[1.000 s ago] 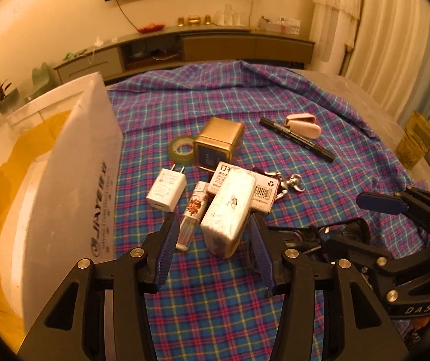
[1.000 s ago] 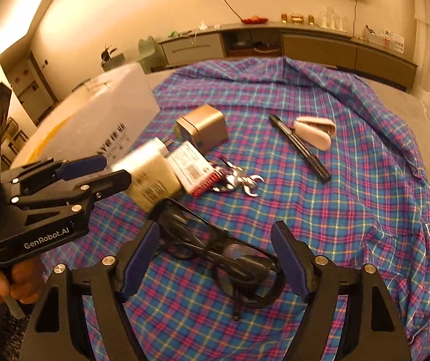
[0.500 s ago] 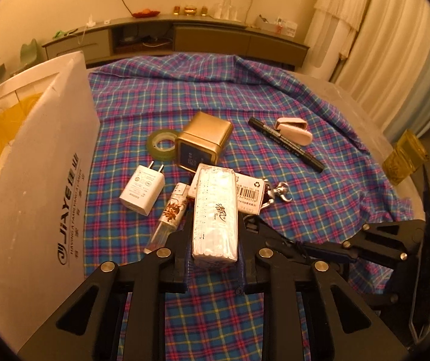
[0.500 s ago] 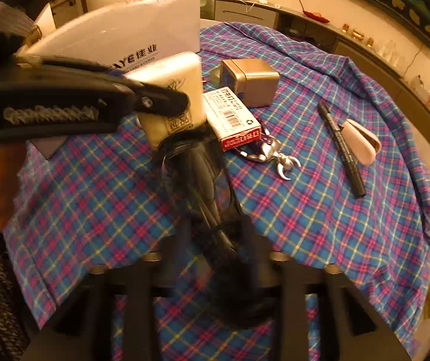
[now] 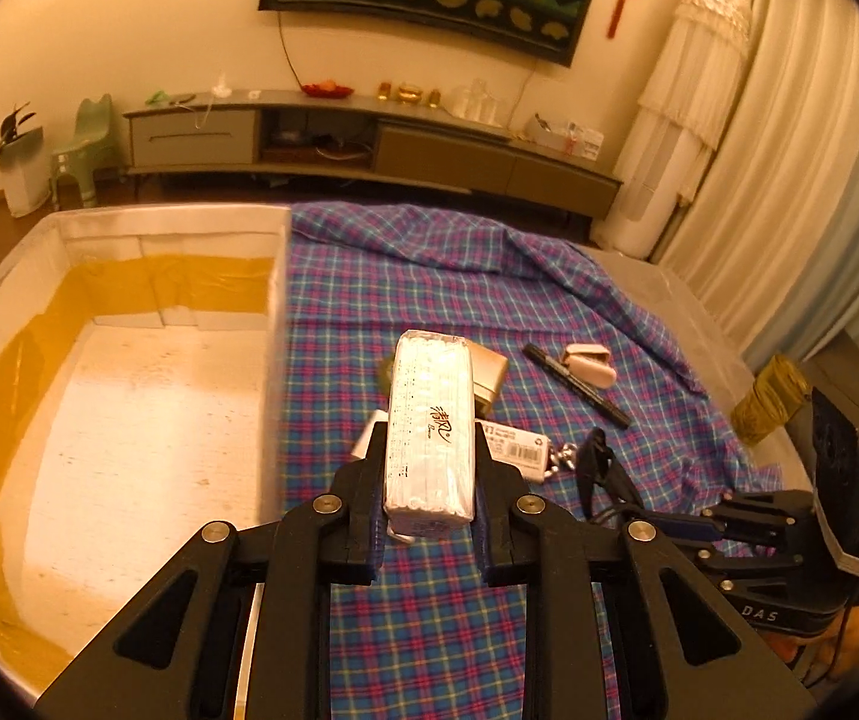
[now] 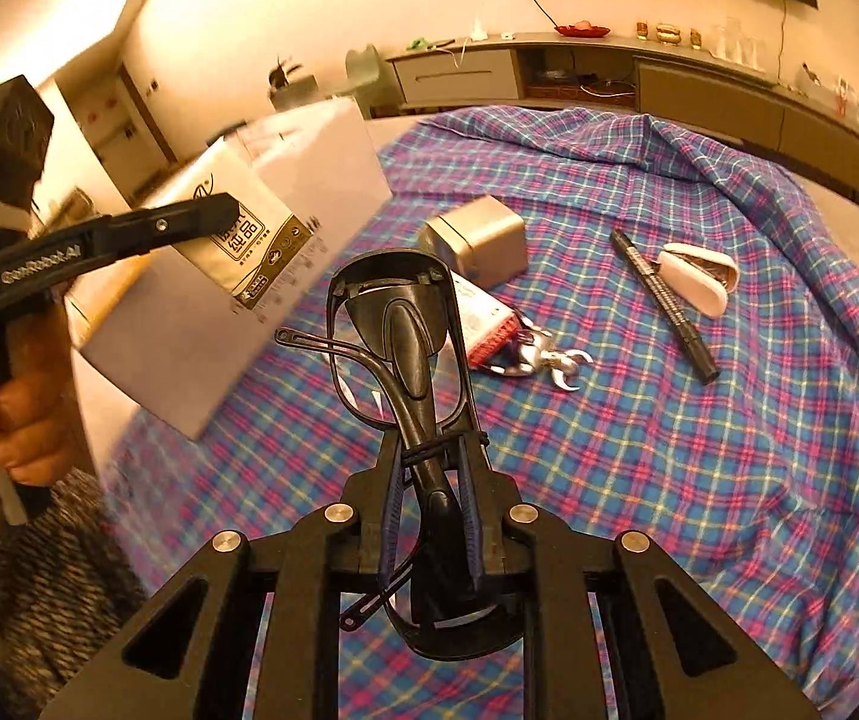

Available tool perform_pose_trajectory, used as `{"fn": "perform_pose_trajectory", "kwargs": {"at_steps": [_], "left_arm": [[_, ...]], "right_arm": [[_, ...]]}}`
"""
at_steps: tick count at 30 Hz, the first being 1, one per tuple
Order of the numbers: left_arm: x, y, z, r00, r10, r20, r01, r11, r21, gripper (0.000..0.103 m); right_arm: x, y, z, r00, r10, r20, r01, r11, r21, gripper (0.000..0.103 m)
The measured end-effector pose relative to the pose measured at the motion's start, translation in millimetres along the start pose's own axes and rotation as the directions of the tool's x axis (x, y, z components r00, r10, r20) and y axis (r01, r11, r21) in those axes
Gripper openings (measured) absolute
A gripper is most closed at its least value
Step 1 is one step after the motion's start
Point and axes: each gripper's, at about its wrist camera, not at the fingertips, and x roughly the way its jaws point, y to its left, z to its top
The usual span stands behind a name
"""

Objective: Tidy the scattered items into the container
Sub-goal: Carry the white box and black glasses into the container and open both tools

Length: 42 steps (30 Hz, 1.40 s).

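Above the plaid-clothed tabletop [image 5: 429,630], left gripper [image 5: 429,498] fingers pinch a soft rectangular tissue pack [image 5: 431,420], while right gripper [image 6: 432,498] fingers clamp glossy black folded sunglasses [image 6: 405,324].

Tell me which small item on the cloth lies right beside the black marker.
The pale pink stapler, lying against the marker near its far end. The gold tin and metal clip sit apart.
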Motion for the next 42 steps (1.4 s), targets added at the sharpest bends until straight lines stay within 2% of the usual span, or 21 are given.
{"fn": "perform_pose_trajectory", "kwargs": {"at_steps": [11, 17, 21, 25, 34, 42], "left_arm": [[-38.1, 32.5, 5.8, 0.993, 0.071, 0.089, -0.068, 0.997, -0.038, 0.023], [-65.2, 57.8, 5.9, 0.990, 0.063, 0.125, -0.052, 0.995, -0.089, 0.023], [-89.2, 75.0, 8.6, 0.985, 0.032, 0.171, -0.010, 0.992, -0.126, 0.023], [-107.8, 95.4, 9.5, 0.977, 0.054, 0.205, -0.020, 0.987, -0.161, 0.023], [-114.9, 133.0, 11.2, 0.969, 0.134, 0.207, -0.087, 0.971, -0.223, 0.023], [-109.7, 164.8, 12.9, 0.966, 0.187, 0.179, -0.130, 0.949, -0.287, 0.023]], "right_arm": [[-19.1, 39.5, 14.3, 0.993, 0.048, 0.112, -0.052, 0.998, 0.034, 0.019], [-21.0, 78.3, 27.0, 0.987, 0.091, 0.134, -0.093, 0.996, 0.015, 0.019], [-20.9, 106.9, 35.4, 0.983, 0.115, 0.141, -0.115, 0.993, -0.010, 0.019], [-17.5, 129.8, 46.0, 0.979, 0.144, 0.143, -0.143, 0.990, -0.019, 0.019], [-8.9, 181.2, 73.1, 0.977, 0.151, 0.148, -0.141, 0.987, -0.076, 0.019], [13.1, 207.2, 106.0, 0.980, 0.145, 0.135, -0.134, 0.987, -0.088, 0.019]]}}
